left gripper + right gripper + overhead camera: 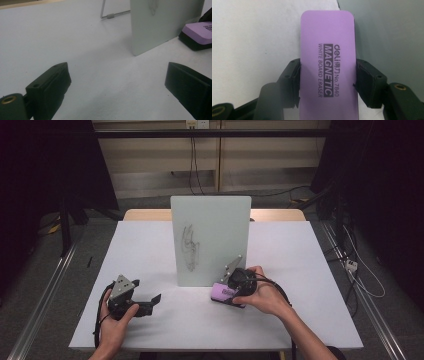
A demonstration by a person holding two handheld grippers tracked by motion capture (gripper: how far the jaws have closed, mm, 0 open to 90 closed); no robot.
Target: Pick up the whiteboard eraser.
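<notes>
A white counter (150, 250) carries an upright whiteboard (212, 237) near its middle, with a faint dark scribble (191, 247) on its face; there are no containers on it, so nothing sits inside anything. The right tongs (231, 292), held in the person's right hand (265, 295), grip a purple whiteboard eraser (223, 292) by its two long sides, low on the counter just in front of the board's lower right corner; the right gripper view shows the eraser (328, 67) squeezed between the two black jaws with the board's grey face behind it, and its printed label reads "deli MAGNETIC WHITE BOARD ERASER No. 7840", lettering too small to read from the high view. The left tongs (147, 302), in the left hand (116, 320), rest near the counter's front left, jaws wide apart and holding nothing; the left gripper view shows bare counter between those jaws, the board's edge, a wire stand (110, 13) behind the board, and the eraser's black underside beneath its purple top.
</notes>
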